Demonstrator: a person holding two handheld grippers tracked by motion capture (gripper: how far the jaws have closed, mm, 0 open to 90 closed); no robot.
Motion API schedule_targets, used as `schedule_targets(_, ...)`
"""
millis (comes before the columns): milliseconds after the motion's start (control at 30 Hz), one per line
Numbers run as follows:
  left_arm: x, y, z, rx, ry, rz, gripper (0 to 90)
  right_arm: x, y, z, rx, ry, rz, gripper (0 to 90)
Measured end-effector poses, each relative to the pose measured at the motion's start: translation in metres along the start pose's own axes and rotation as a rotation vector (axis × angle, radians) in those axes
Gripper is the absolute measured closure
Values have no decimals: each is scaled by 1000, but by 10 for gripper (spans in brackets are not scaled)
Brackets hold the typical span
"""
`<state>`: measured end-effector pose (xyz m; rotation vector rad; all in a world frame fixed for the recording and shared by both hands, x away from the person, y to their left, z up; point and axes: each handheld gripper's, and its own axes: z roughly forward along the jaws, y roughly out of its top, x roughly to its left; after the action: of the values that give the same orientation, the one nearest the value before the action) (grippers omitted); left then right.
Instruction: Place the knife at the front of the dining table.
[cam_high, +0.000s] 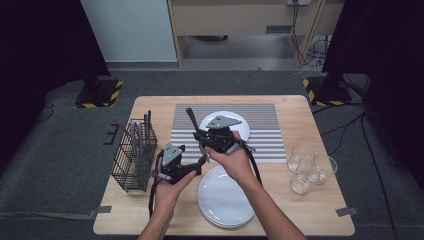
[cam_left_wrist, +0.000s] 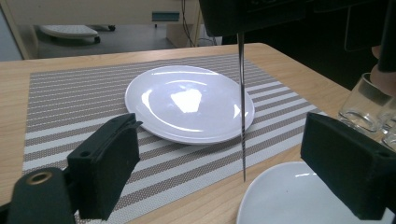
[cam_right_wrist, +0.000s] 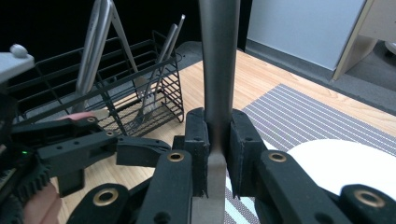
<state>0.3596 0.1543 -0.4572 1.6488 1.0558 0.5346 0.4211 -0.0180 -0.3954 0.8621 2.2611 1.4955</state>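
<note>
My right gripper (cam_high: 206, 139) (cam_right_wrist: 217, 140) is shut on a metal table knife (cam_high: 191, 118) (cam_right_wrist: 217, 60). The knife stands nearly upright, handle up, blade pointing down. In the left gripper view its thin blade (cam_left_wrist: 242, 102) hangs edge-on between my left gripper's (cam_left_wrist: 224, 168) wide-open jaws, touching neither, with its tip just above the table. The left gripper (cam_high: 198, 162) sits low, just left of the right one, and its black body (cam_right_wrist: 93, 149) also appears in the right gripper view. A white plate (cam_high: 243, 123) (cam_left_wrist: 187, 102) lies on the striped placemat (cam_high: 265, 130) (cam_left_wrist: 70, 102) behind them.
A black wire basket (cam_high: 134, 156) (cam_right_wrist: 116, 88) with several pieces of cutlery stands at the table's left. A stack of white plates (cam_high: 223, 196) (cam_left_wrist: 289, 196) lies at the front. Three clear glasses (cam_high: 310, 167) (cam_left_wrist: 364, 102) stand at the right.
</note>
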Motion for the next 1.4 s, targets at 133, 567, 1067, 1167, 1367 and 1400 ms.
schedule_targets(133,2,-2,2,0,-2,-2,106,3,1,0,-1,5,1,800)
schedule_targets(567,4,-9,7,3,5,11,101,8,-1,4,-1,13,1,800)
schedule_targets(1067,6,-17,13,35,-28,-22,168,16,-5,7,-10,21,16,800)
schedule_targets(1167,6,-17,12,14,-37,-23,174,16,-5,6,-9,23,17,800)
schedule_targets(1367,8,-16,9,-13,-44,-31,298,16,-8,5,-4,21,25,800)
schedule_targets(1400,8,-17,9,-11,-41,-34,335,16,-8,5,-3,21,25,800)
